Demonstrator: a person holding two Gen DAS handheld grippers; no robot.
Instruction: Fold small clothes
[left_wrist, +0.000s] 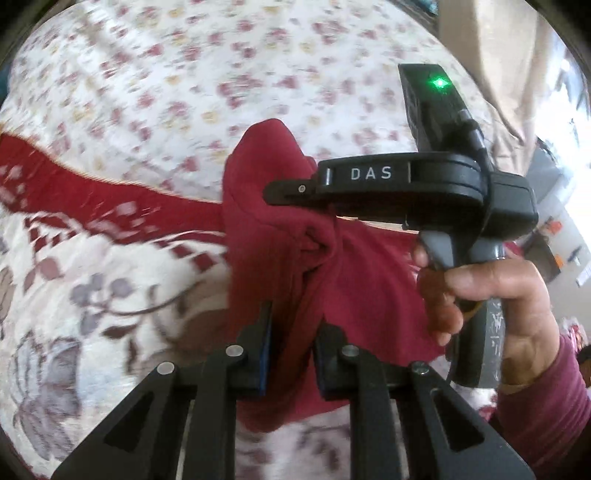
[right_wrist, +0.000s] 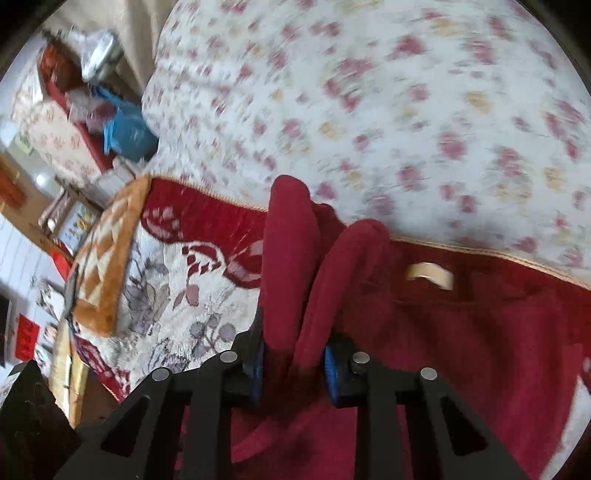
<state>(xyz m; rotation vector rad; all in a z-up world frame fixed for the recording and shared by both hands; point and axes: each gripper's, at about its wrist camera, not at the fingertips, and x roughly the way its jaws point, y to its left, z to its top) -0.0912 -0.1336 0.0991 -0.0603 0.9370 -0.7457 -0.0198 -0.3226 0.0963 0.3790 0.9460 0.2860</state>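
Both grippers, left gripper (left_wrist: 291, 354) and right gripper (right_wrist: 293, 363), had jaws clamped on bunched dark-red fleece garment (left_wrist: 332, 266) above floral bedspread (left_wrist: 129, 74)

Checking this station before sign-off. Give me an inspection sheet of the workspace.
Surface: floral bedspread with a red-bordered blanket over it.
Job's things: one red garment, lifted and bunched; pale neck label showing.
Clutter: orange patterned cushion at the blanket's edge.
Grippers: left gripper shut on the garment; right gripper shut on the garment, held in the person's right hand.
Cables: black lead on the right gripper's top unit, green light lit.
Surroundings: blue bag and mixed household items beside the bed; too blurred to identify.
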